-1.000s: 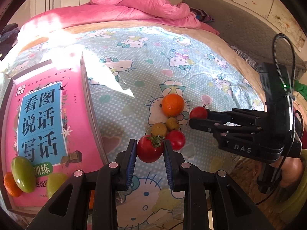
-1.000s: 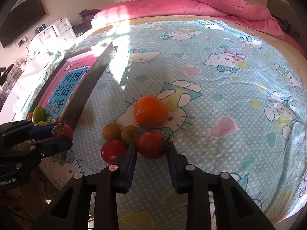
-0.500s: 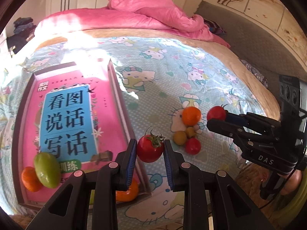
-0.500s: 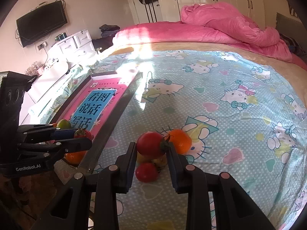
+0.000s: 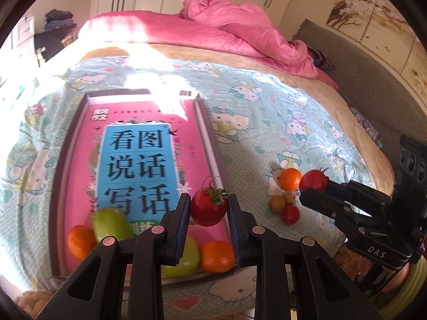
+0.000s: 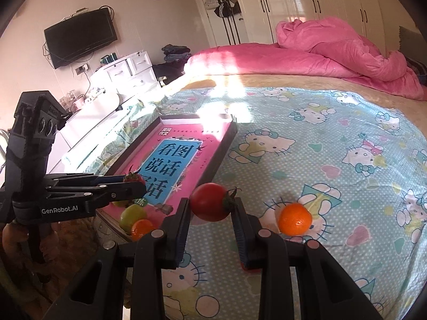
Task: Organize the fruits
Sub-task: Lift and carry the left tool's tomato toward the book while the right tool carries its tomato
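Pinching one round red stemmed tomato each, your left gripper and right gripper grip mid-body; thin-skinned, soft fruit bruises, so squeeze lightly.

My left hand-held gripper hid part of a green fruit in the tray. From the right wrist, a red fruit showed only slivers behind my right hand-held gripper.

My left tool and right tool are black, with blue pads, silver screws and white lettering.
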Demonstrator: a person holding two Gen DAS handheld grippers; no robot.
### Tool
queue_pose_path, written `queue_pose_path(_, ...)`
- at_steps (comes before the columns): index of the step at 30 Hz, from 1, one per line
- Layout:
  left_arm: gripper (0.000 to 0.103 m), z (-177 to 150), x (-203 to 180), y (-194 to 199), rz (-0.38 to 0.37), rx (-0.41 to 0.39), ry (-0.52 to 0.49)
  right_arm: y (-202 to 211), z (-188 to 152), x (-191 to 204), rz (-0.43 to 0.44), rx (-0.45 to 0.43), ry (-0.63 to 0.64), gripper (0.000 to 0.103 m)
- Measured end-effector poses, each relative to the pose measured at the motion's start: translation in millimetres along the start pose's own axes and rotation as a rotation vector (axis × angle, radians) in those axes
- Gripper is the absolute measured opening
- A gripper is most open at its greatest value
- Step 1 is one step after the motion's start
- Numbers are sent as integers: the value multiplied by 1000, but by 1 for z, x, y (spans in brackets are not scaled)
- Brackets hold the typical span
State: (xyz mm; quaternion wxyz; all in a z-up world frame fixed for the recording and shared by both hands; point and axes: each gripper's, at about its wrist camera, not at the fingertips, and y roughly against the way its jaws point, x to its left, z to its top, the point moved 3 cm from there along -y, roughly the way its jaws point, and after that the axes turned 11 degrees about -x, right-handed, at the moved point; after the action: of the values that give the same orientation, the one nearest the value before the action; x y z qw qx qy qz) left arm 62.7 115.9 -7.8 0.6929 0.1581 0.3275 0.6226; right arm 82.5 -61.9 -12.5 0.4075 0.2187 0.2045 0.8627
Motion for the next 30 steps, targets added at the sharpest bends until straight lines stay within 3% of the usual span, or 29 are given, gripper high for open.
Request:
queue_pose_path(16, 28, 4, 68, 34, 118, -38, 114, -17, -8, 46, 94, 31, 82, 32)
queue_pose_path(30, 28, -27, 62, 30, 97, 61, 70, -36, -21, 68, 120, 80, 130, 32)
